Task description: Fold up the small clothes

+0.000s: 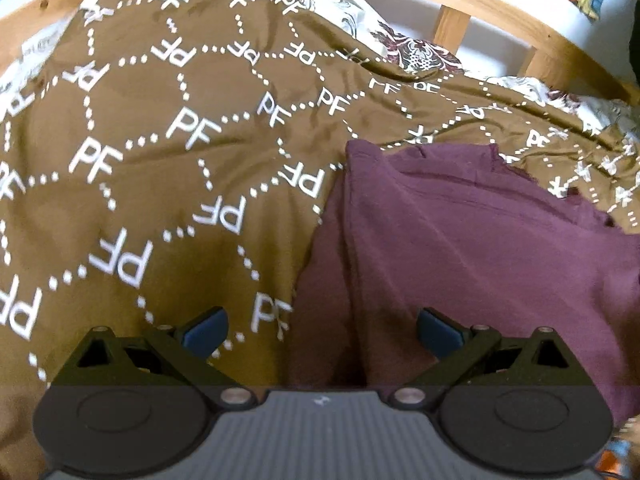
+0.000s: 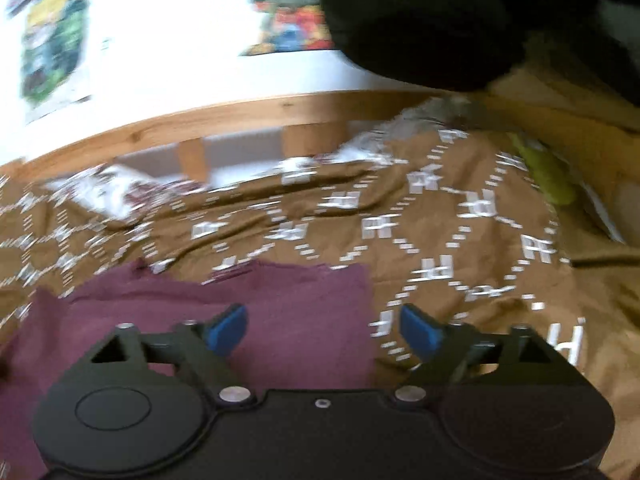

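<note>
A maroon garment [image 1: 472, 248] lies on a brown bedspread printed with white "PF" letters [image 1: 160, 160]. In the left wrist view it fills the right half, with its left edge running down between my fingers. My left gripper [image 1: 322, 330] is open and empty above that edge. In the right wrist view the garment [image 2: 280, 320] lies at the lower left, its right edge between my fingers. My right gripper [image 2: 322, 330] is open and empty just above it. This view is blurred by motion.
A wooden bed rail [image 1: 452, 28] with slats runs along the far side, also in the right wrist view [image 2: 240, 116]. A floral sheet [image 1: 416, 52] shows under the bedspread. A dark bulky object [image 2: 440, 20] and a green item [image 2: 552, 180] sit at the far right.
</note>
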Available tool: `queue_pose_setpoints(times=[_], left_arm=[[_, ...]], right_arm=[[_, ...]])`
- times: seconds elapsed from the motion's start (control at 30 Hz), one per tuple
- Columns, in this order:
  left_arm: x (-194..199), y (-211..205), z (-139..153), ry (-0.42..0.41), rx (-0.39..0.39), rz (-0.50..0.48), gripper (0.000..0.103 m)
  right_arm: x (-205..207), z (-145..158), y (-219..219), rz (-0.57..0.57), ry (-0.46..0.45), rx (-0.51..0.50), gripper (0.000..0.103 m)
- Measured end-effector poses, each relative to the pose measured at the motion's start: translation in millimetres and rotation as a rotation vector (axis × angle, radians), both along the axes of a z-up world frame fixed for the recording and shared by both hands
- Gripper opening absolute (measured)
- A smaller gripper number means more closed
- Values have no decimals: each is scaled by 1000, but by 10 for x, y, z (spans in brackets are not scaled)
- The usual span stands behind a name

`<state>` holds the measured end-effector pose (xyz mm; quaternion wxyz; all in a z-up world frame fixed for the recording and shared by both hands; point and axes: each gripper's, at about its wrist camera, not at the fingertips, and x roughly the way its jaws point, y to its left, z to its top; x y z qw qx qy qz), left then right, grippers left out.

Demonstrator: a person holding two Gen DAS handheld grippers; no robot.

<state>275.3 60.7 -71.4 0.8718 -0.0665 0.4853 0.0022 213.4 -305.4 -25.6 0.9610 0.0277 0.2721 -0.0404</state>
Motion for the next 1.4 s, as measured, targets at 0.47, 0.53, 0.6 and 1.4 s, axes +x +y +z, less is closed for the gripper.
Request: queue_pose_setpoints(times=[0.47,0.53,0.6,1.4], left_arm=[[132,-5,-159,13,-10,30,102],[133,-19,-164,14,-6,30,102],[131,-23,-166,15,-4,30,102],[81,71,-129,14,-190,-5,40]], right_arm=[[2,-419,796,290,228,-224,102],[24,-420,760,283,245,-190,102],[19,-449,743,282,246,-180,102],[49,-489,703,276,265,-148,102]])
